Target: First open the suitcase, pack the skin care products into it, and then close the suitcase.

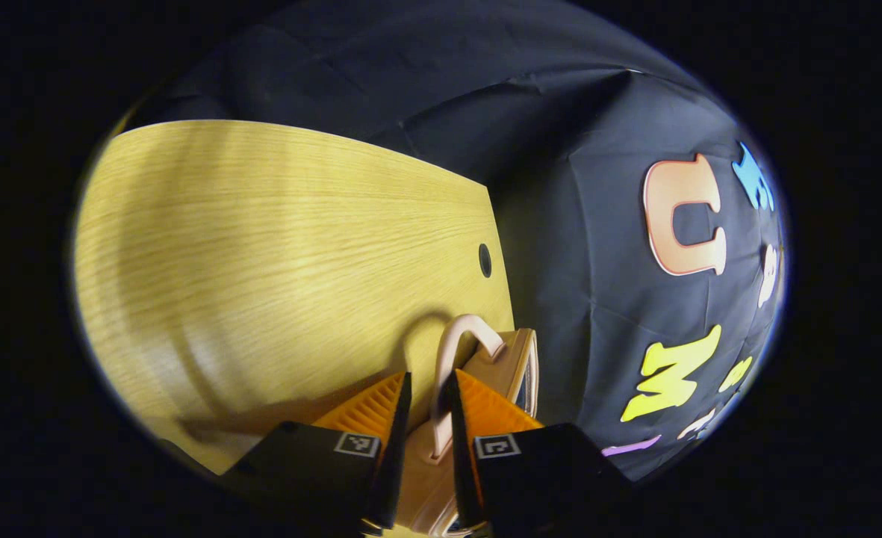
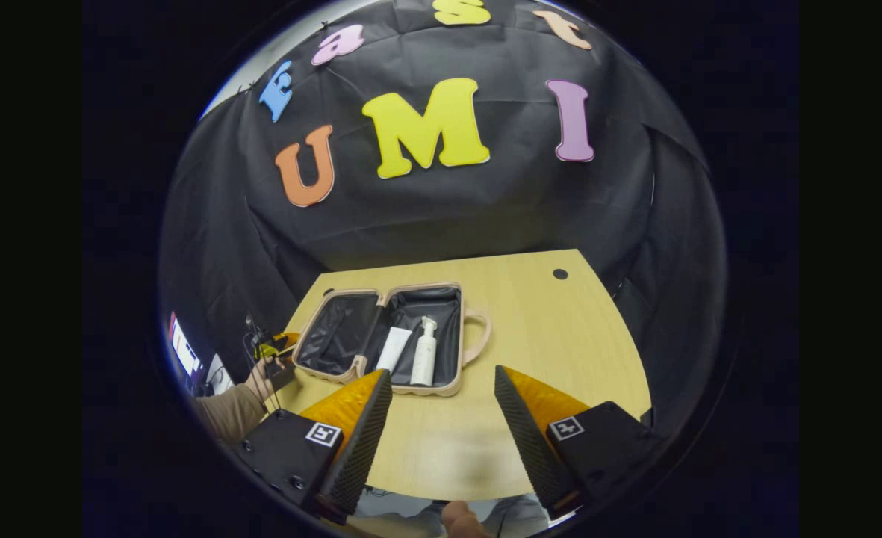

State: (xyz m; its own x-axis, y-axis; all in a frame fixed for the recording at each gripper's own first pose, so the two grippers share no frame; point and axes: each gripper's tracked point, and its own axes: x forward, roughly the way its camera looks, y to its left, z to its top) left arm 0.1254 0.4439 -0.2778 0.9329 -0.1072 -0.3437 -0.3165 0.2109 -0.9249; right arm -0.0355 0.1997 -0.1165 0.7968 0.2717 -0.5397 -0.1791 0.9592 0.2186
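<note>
Currently the suitcase (image 2: 392, 336) lies open flat toward the far left of your wooden table (image 2: 560, 336), with a white tube (image 2: 393, 348) and a pump bottle (image 2: 425, 361) in its right half. Black cloth walls the booth behind. Your left gripper (image 1: 432, 392) reaches along the case's edge; its fingers flank the handle (image 1: 459, 351), but you cannot tell whether they press it. Your right gripper (image 2: 443, 388) hovers spread over the near table edge.

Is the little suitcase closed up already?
No, in the right gripper view the suitcase lies open flat on the table with a tube and a pump bottle inside.
</note>
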